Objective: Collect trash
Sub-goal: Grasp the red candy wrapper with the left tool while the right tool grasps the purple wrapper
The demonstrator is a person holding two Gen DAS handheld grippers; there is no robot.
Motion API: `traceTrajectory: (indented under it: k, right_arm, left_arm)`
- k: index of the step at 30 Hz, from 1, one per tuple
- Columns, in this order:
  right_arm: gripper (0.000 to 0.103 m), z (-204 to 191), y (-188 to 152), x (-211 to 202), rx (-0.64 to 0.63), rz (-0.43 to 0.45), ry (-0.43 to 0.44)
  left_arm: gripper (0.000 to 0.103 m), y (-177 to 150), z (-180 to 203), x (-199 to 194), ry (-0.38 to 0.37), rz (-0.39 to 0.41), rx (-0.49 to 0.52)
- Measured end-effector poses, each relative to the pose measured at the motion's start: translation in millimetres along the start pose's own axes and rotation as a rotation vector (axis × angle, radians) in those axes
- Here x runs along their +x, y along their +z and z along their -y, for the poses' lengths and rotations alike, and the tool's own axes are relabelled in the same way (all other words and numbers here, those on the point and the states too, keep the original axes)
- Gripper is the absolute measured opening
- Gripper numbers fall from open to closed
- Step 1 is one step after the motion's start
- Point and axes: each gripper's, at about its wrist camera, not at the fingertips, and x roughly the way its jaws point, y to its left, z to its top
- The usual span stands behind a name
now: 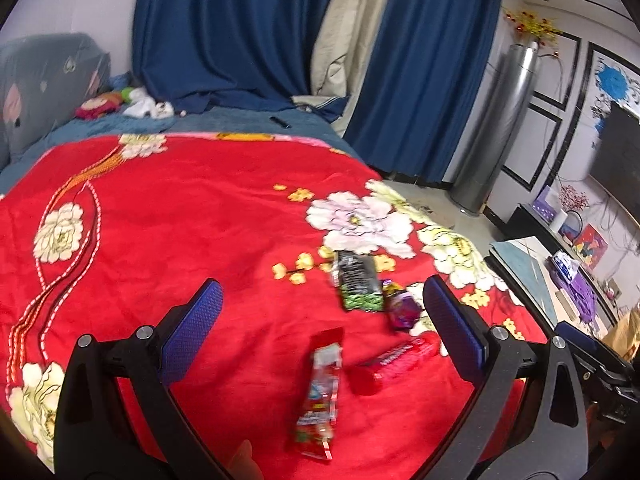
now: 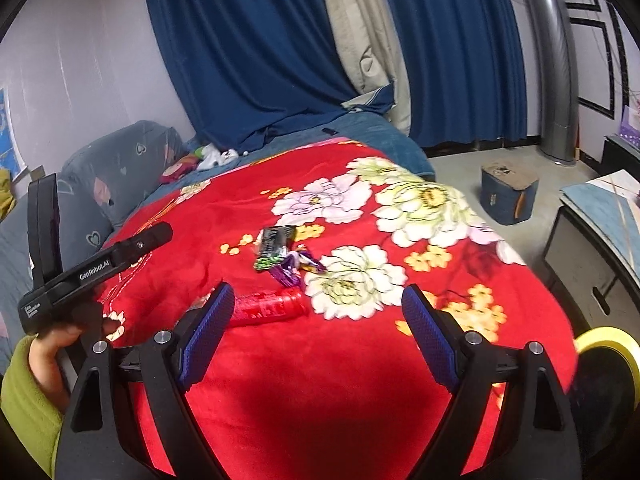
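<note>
Several wrappers lie on the red flowered blanket (image 1: 200,208). In the left wrist view: a long red and white wrapper (image 1: 320,392), a red wrapper (image 1: 390,362), a purple wrapper (image 1: 402,308) and a black and green wrapper (image 1: 356,280). My left gripper (image 1: 322,304) is open above them, empty. In the right wrist view the black and green wrapper (image 2: 274,246), the purple wrapper (image 2: 294,266) and the red wrapper (image 2: 266,308) lie ahead of my open, empty right gripper (image 2: 318,308). The left gripper's body (image 2: 92,270) shows at the left.
The bed has a grey headboard (image 1: 44,76) and toys (image 1: 120,104) near blue curtains (image 1: 256,28). A blue box (image 2: 508,194) stands on the floor. A low table (image 2: 600,216) is at the right. A yellow-rimmed bin (image 2: 606,344) is by the bed's edge.
</note>
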Motion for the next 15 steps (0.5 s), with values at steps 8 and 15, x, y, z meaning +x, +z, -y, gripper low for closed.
traceTrajectory:
  k: [8,15]
  right_arm:
    - [0.074,-14,9,39,-0.026,-0.055,0.024]
    - [0.061,-19,15,68,-0.028,-0.11,0.062]
  left_arm:
    - [0.087,-5,-23,18,-0.012,-0.074,-0.062]
    - [0.055,-15,-32,33,-0.058,-0.141,-0.102]
